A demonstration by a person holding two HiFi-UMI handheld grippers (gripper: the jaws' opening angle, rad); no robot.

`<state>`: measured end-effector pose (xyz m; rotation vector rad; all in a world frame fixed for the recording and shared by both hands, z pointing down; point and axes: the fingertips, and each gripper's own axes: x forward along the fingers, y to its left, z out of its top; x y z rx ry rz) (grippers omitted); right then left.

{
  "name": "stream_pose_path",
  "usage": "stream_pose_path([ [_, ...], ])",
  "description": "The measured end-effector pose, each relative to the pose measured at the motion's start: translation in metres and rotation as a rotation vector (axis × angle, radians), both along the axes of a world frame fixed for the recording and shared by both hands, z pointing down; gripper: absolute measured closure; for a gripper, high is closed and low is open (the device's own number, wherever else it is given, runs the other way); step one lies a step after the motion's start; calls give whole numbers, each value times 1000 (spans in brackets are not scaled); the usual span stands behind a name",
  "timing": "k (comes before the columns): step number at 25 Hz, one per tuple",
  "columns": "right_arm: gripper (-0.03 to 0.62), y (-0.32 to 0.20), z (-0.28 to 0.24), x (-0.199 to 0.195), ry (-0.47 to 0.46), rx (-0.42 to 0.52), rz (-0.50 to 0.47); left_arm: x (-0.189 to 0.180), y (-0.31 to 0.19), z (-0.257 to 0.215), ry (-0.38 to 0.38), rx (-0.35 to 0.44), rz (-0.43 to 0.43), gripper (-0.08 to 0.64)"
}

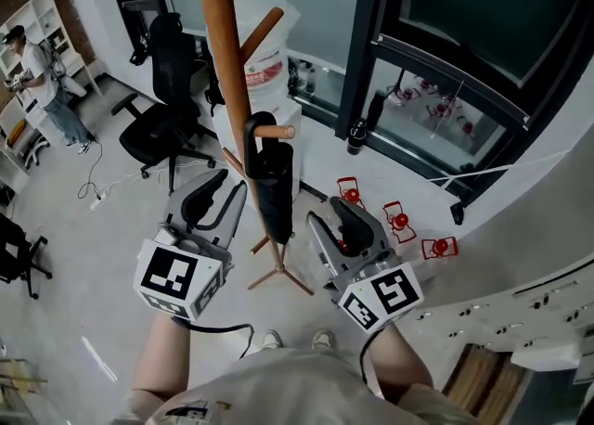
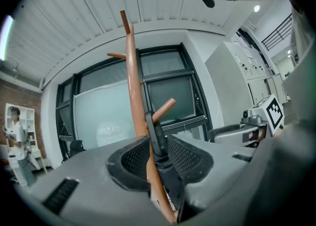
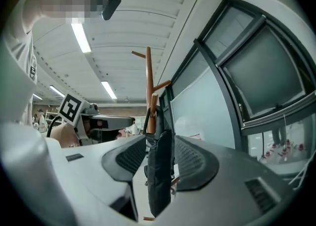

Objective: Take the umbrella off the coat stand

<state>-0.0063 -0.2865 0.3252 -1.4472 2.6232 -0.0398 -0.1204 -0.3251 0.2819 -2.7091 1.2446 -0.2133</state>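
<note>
The tall wooden coat stand [image 1: 224,61] rises from the pale floor [image 1: 111,228] in front of a dark-framed window [image 1: 445,33]. A black office chair [image 1: 160,122] stands to its far left. The folded black umbrella [image 1: 273,189] hangs upright on the stand's right side, hooked by its curved handle over a short peg [image 1: 281,132] (the peg's tip pokes out past the handle), with its body close against the stand's post.

The left tongs [image 1: 221,200] are just left of the post, jaws well apart and holding nothing. In the left gripper view the post and the top of the umbrella [image 2: 154,132] line up in the gap between the jaws, and the pads press on neither.

The right tongs [image 1: 339,225] are near the umbrella's right side, jaws parted and empty. The right gripper view frames the hanging umbrella [image 3: 159,180] between the jaws, untouched by the pads.
</note>
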Motion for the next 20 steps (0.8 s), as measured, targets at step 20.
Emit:
stream_pose_path([
  [20, 299, -57, 130, -49, 64, -200, -167, 13, -45, 15, 90, -136, 25, 446],
])
